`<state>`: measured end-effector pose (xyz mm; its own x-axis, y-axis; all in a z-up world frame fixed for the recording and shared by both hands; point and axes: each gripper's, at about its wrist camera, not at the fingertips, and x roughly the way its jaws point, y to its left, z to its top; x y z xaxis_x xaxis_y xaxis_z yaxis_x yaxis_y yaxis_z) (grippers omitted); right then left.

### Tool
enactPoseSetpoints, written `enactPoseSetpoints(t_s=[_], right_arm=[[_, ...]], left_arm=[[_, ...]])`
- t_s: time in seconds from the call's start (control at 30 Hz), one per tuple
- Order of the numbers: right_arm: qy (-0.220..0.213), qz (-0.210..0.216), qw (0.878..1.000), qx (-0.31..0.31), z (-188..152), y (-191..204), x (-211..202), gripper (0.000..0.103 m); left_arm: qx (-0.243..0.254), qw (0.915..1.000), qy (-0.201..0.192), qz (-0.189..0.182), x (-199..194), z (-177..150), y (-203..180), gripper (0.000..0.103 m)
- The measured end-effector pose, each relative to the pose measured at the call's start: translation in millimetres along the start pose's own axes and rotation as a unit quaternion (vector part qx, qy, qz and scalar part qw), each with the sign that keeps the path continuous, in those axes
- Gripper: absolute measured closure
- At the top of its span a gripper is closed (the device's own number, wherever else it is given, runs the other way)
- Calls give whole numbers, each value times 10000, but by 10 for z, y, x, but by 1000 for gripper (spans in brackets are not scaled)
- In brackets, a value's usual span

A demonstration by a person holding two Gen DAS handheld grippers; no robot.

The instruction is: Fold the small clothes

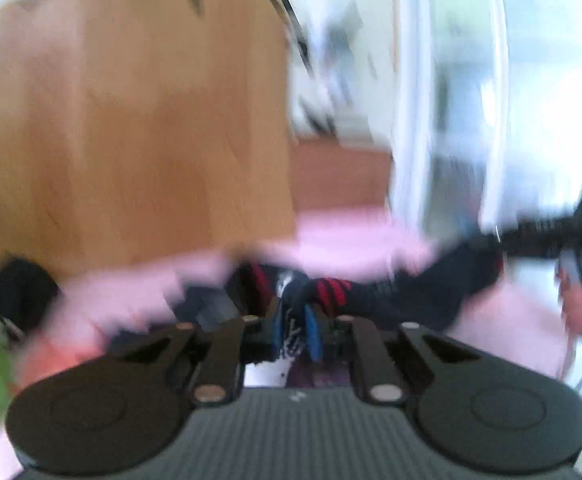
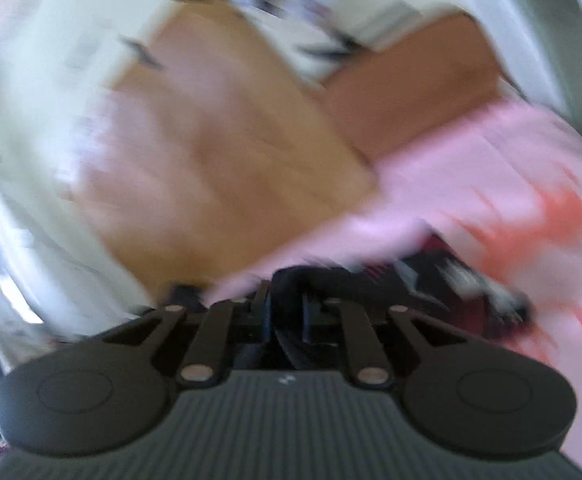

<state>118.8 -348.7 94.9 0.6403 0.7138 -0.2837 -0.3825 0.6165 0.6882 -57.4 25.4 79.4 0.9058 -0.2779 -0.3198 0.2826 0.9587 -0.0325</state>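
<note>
Both tools, left tool and right tool, are clamped on opposite ends of the dark sock above the pink bed sheet, and a hurried swing could tug it loose.

Blurred frame: low at centre, the left gripper pinches the white-patterned end of a dark sock with red stripes, stretched rightward over the pink sheet. Right gripper at right edge.
</note>
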Motion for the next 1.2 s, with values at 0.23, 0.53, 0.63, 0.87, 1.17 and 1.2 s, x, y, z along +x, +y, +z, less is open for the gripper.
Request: enactPoseSetpoints(t_s=[0.23,0.53,0.63,0.87,1.17,1.2], right_arm=[[-56,-462,9989,93,401,349,950,37],[722,-845,9936,-206,-341,-176,496,42],[725,-953,9927,-154,-401,-239,236,42],[1219,-251,9914,398,-544,-110,560,42],[1964,575,9787,127,-856,267,1094,93],[1812,815,9800,121,-802,325,1013,93]], left_arm=[[-586,9788,-383,1923,183,651,670,60],[186,9883,228,1495,99,-285,153,21],[1260,9875,257,912,89,-500,-338,14],[2150,9760,343,10,292,-818,-1132,15],[1991,9790,353,-247,330,-817,-1217,22],[1964,9796,328,-267,336,-817,-1214,24]])
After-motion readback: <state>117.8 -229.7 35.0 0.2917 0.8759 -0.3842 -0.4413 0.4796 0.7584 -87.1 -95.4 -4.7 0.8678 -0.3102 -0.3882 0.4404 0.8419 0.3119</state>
